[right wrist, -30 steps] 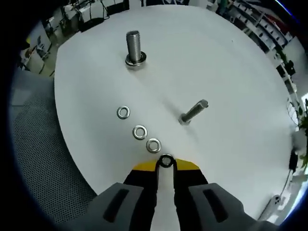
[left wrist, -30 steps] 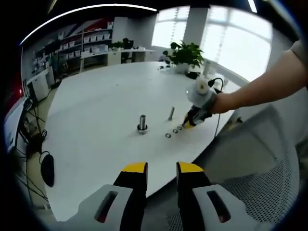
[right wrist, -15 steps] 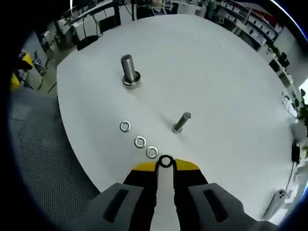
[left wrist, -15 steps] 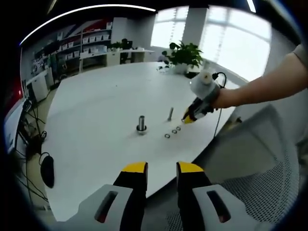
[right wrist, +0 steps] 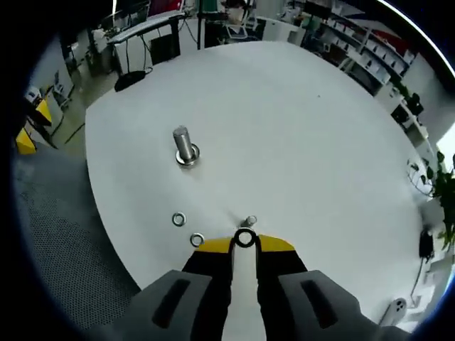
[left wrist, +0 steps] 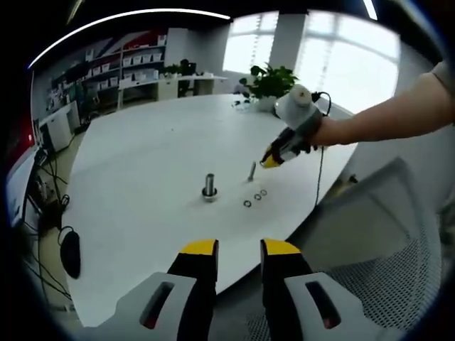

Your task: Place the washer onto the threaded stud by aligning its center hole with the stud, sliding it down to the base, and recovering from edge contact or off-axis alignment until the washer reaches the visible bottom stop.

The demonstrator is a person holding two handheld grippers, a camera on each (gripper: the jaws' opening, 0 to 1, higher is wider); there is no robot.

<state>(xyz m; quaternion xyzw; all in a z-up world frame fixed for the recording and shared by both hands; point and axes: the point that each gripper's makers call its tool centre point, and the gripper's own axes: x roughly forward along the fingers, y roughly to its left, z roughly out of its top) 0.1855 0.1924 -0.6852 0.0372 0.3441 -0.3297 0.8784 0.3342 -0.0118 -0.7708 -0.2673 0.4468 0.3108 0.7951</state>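
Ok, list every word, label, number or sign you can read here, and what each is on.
None can be read.
Shelf boxes: any labels are too small and blurred.
Stud, washers, both grippers: no markings show.

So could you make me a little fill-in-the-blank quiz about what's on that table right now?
1. The right gripper pinches a ____ between its jaws.
2. The table is ____ in colour.
3. In the left gripper view, ____ loose washers lie on the table near the thin stud.
4. The thick stud stands ____ on its base.

Missing words: washer; white; three; upright
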